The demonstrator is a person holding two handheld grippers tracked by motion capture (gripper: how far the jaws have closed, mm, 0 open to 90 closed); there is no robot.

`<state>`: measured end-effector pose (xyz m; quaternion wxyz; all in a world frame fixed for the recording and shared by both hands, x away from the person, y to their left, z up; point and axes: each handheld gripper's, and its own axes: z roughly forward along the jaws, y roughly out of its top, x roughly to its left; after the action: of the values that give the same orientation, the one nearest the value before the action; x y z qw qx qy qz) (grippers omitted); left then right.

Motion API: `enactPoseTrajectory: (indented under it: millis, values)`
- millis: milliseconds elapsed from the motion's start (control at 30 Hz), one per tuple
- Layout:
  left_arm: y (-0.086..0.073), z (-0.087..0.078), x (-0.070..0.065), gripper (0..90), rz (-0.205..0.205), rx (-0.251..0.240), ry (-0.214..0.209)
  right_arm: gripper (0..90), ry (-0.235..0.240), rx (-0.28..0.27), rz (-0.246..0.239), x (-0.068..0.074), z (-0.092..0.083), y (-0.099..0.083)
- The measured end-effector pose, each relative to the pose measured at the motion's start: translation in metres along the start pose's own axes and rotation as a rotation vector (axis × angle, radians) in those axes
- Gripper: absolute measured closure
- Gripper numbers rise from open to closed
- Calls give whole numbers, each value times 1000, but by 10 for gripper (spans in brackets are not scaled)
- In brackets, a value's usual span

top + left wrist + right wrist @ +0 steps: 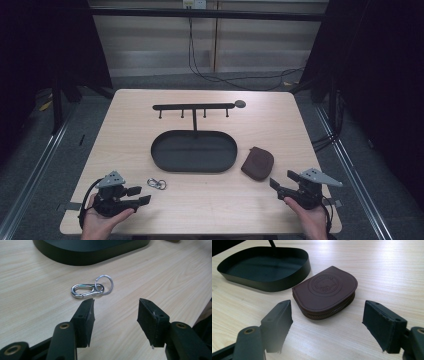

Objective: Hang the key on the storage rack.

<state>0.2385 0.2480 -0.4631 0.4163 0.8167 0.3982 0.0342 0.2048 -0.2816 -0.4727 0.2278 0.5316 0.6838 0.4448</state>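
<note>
Nothing is moved yet, as far as I can judge. My left gripper [141, 195] rests low at the table's 7 o'clock corner, jaws spread with nothing between them. The carabiner with key ring [91, 288] lies flat on the wood just ahead of its tips, at 12 o'clock in the left gripper view, not touched.

My right gripper [274, 183] sits at the 5 o'clock corner, jaws spread wide and bare. The brown zip pouch [325, 291] lies closed on the table just ahead of them, at 12 o'clock in the right gripper view, beside the black oval tray [194, 136] but apart from its wall.

Tray holds nothing; the hook rail [194, 106] rising from its 12 o'clock edge carries nothing. Judgement: both pick-ups are left to do, then the placing on tray or hooks.

Writing: round embossed seal on pouch flap, lettering too small to read. No other labels seen
</note>
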Motion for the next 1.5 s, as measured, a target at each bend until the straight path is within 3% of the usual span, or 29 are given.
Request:
enactPoseTrajectory:
  millis: [67,167,300,567,767,900,1067,1300,1433,1500]
  values:
    - [2,1,1,536,-18,9,15,233,-1,6,7,0,0,0]
    - [3,2,2,528,-35,9,10,244,2,13,15,0,0,0]
    - [6,0,-1,498,1,12,18,249,13,10,16,1,-1,0]
    - [12,0,-9,527,32,26,26,258,30,20,27,1,-4,3]
    - [20,-2,-10,560,44,34,3,260,52,37,31,3,-6,3]
    - [28,-1,-7,593,59,88,0,262,67,50,44,2,-5,4]
    - [40,1,-4,590,68,116,-1,255,76,56,47,2,-4,4]
    - [53,6,-7,597,124,155,23,249,82,70,44,3,-3,3]
    - [58,11,-8,619,135,171,22,247,83,69,43,3,-3,3]
    - [61,11,-9,655,167,174,7,245,83,68,43,3,-3,3]
